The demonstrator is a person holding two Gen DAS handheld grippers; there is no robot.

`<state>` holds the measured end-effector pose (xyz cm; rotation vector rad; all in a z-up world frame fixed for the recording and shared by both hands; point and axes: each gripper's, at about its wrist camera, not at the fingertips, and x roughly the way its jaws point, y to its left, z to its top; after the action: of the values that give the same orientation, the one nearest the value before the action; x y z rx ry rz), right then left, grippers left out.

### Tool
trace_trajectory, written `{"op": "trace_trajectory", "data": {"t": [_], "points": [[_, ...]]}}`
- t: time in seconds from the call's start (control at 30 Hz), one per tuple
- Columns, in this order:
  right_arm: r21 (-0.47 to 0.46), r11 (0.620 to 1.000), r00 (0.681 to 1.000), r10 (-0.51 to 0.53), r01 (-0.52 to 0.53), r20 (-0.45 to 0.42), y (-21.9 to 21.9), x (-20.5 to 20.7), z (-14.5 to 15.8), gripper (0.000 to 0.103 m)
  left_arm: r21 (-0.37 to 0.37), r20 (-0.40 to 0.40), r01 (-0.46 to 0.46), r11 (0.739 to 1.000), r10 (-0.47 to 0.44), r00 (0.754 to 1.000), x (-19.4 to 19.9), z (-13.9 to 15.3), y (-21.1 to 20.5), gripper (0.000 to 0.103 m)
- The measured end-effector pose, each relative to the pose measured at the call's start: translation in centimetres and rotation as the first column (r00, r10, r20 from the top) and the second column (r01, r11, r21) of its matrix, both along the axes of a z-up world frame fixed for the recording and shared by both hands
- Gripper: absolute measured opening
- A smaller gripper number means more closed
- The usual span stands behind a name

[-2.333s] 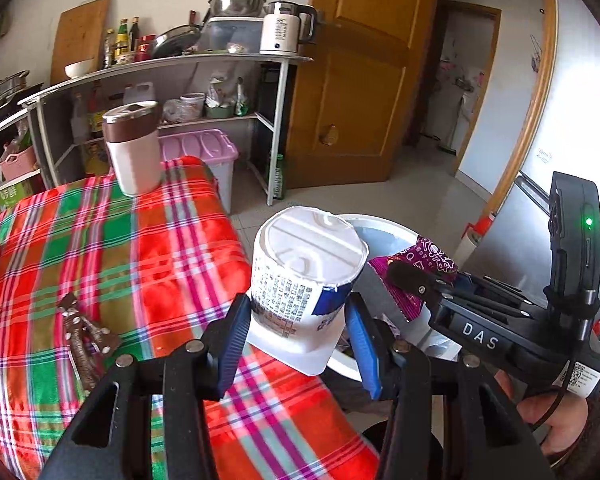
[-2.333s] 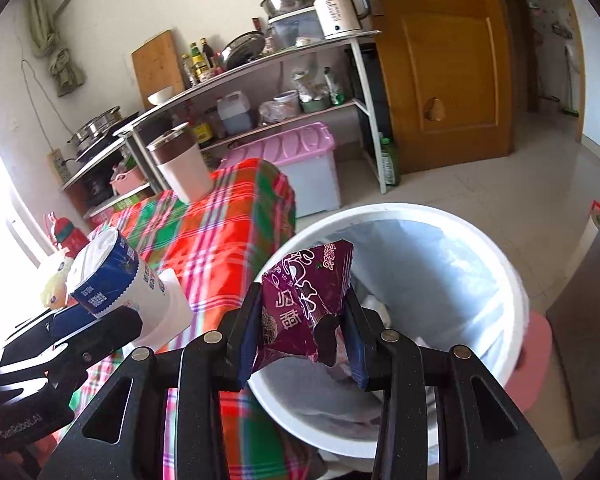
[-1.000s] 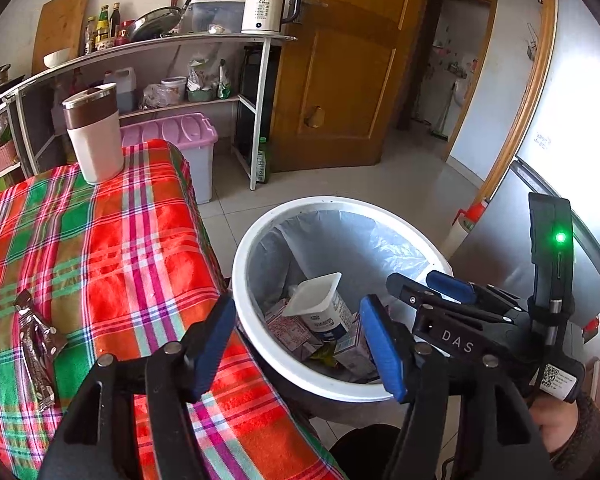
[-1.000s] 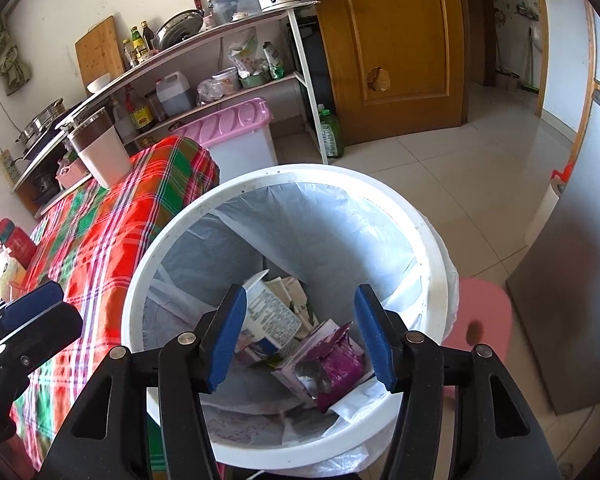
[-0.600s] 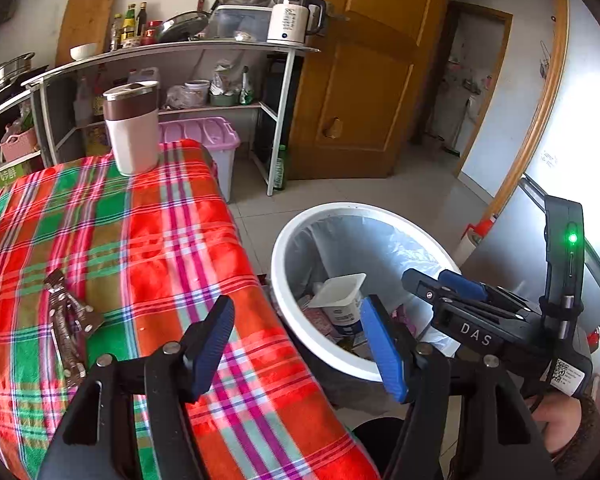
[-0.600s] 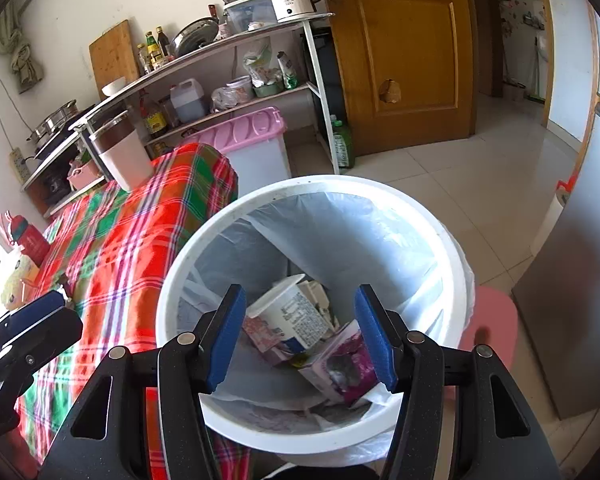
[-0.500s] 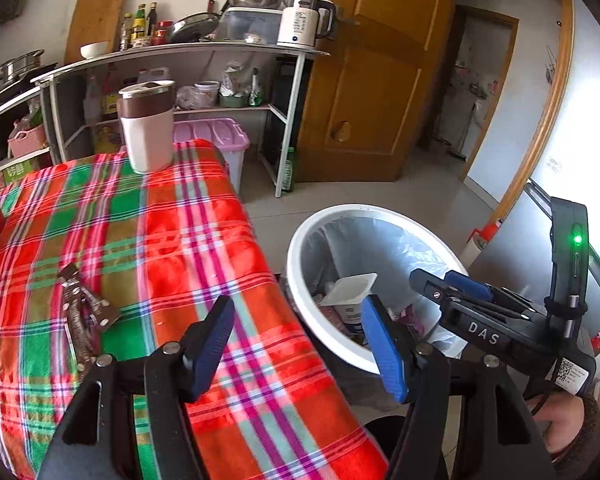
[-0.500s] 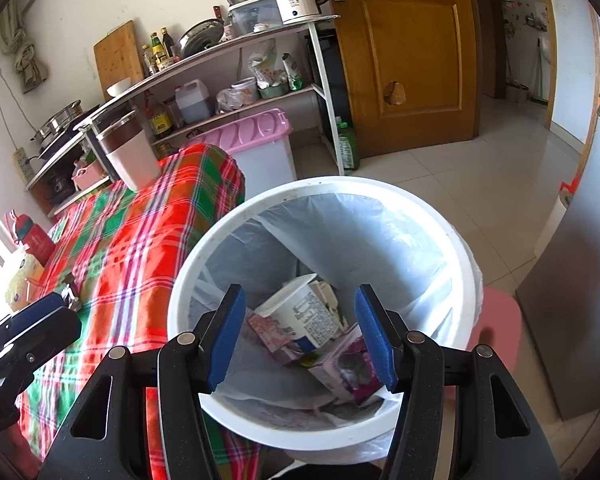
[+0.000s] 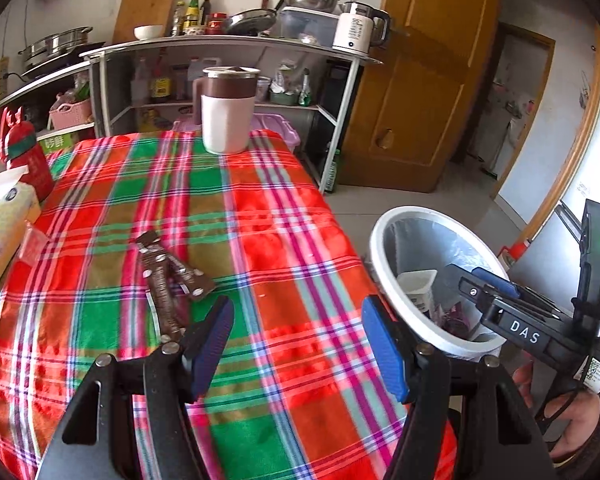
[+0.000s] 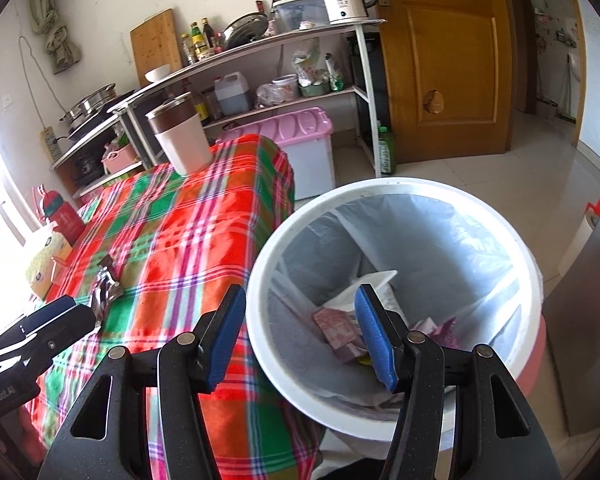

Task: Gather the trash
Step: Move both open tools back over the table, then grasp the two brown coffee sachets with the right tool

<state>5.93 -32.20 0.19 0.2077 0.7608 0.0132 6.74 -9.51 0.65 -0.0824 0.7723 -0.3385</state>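
A white trash bin point(image 9: 384, 264) point(image 10: 268, 256) with a grey liner stands beside the table and holds a white cup point(image 9: 418, 284) point(image 10: 370, 286), a purple snack bag point(image 9: 452, 316) and other packets. Brown crumpled wrappers point(image 9: 164, 280) point(image 10: 106, 286) lie on the plaid tablecloth. My left gripper point(image 9: 296, 338) is open and empty above the cloth, just right of the wrappers. My right gripper point(image 10: 302, 334) is open and empty over the bin's near rim; it also shows in the left wrist view point(image 9: 500, 296).
A pink and brown mug point(image 9: 228, 110) point(image 10: 180, 138) stands at the table's far end. A tissue box point(image 9: 0, 228) and a red bottle point(image 9: 22, 152) are at the left edge. Shelves with kitchenware, a pink storage box point(image 10: 296, 136) and a wooden door are behind.
Both grippers let go of their trash, the cup and purple bag, into the bin. The left gripper then swung left over the table toward the wrappers; the right drew back toward the bin's near rim.
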Motion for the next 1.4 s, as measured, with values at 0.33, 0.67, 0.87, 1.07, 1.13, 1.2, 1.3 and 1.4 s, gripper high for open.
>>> {"op": "trace_trajectory", "data": {"t": [0.33,0.67,0.87,1.07,1.13,1.2,1.3,1.4], "points": [[-0.002,0.996,0.996,0.086,-0.086,0.000,3.9,0.8,-0.3,0.058,0.001,-0.004,-0.096,0.995,0.096,0.995,-0.4,-0.5,4.7,0.068],[0.000,0.989,0.989,0.150,-0.150,-0.017,7.3,1.8,-0.7,0.058,0.006,-0.007,-0.174,0.985,0.174,0.985,-0.4,-0.9,8.7,0.068],[-0.013,0.980,0.980,0.199,-0.199,-0.029,9.7,2.6,-1.2,0.058,0.003,-0.009,-0.209,0.978,0.209,0.978,-0.4,-1.1,10.7,0.068],[-0.012,0.970,0.969,0.243,-0.244,-0.040,11.9,3.3,-1.7,0.058,0.001,-0.008,-0.248,0.969,0.248,0.969,-0.7,-1.2,13.1,0.069],[-0.019,0.966,0.965,0.257,-0.258,-0.049,12.7,3.6,-1.9,0.058,0.002,-0.010,-0.266,0.964,0.266,0.964,-0.7,-1.3,13.9,0.069],[-0.020,0.961,0.960,0.274,-0.275,-0.057,13.4,3.9,-2.1,0.058,0.002,-0.009,-0.277,0.961,0.278,0.961,-0.8,-1.4,14.7,0.069],[-0.027,0.954,0.953,0.296,-0.298,-0.065,14.4,4.2,-2.3,0.058,0.003,-0.012,-0.299,0.954,0.299,0.954,-0.8,-1.6,15.9,0.069],[-0.035,0.949,0.948,0.310,-0.313,-0.076,15.4,4.6,-2.6,0.058,0.005,-0.011,-0.315,0.949,0.315,0.949,-0.8,-1.6,16.8,0.069]]}}
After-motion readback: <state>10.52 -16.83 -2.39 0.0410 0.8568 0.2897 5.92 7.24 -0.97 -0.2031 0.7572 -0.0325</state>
